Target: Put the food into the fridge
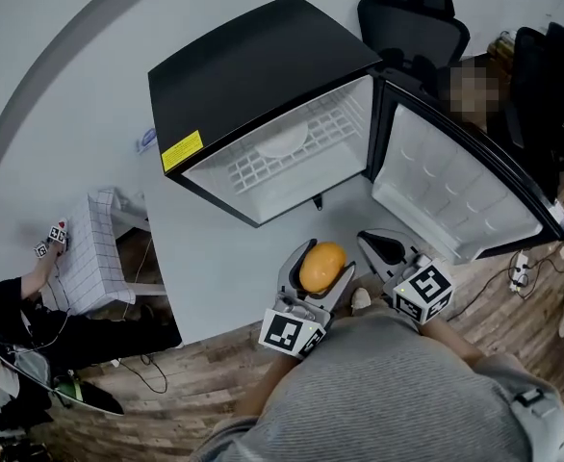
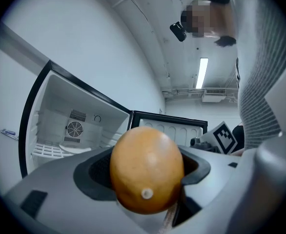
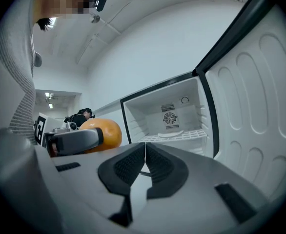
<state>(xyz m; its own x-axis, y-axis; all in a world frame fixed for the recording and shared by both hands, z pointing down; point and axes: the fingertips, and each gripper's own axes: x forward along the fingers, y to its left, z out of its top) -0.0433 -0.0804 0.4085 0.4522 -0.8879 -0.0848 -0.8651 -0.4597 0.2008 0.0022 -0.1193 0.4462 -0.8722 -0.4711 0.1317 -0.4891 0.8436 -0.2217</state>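
Smooth pale bench [image 1: 215, 258] is topped by a boxy black fridge [image 1: 263, 65], left open. Near the bench's front edge, a glossy egg-shaped orange fruit [image 1: 321, 267] is clamped in the left hand-held gripper [image 1: 319, 256]; the right hand-held gripper [image 1: 378, 244] is closed, empty.

The person wears a grey, finely ribbed sweater [image 1: 388, 393]. The left gripper [image 1: 322, 260] and the right gripper [image 1: 371, 240] have smooth grey plastic shells, and black ribbed pads [image 3: 128, 167] line their jaws. Each gripper carries a white cube [image 1: 292, 333] printed with black square markers.
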